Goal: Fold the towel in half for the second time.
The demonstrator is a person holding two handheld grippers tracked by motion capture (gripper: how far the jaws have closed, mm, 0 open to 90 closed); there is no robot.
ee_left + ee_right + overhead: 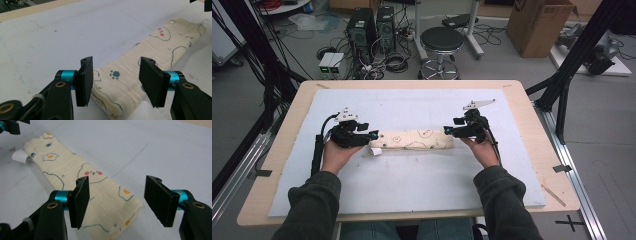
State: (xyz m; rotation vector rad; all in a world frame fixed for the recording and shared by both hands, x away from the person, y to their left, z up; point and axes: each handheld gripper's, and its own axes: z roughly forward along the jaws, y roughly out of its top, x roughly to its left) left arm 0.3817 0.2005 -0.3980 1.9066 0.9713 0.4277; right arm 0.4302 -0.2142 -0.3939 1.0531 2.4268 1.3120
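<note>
On the counter (287, 150) the folded cloth (412, 140) lies flat between your hands. Your left tool (114, 82) stands open over one end and grips nothing. Your right tool (117, 202) is open over the other end, also empty.

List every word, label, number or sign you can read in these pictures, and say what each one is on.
No text can be read.
The folded cloth carries only printed pictures: paw prints, fried eggs, a bear-like face.
The white tag at the cloth's end looks blank from here.
The cardboard box on the floor has a dark mark at its upper edge, too cut off to read.
The black cross taped on the floor is a marker, not lettering.
</note>
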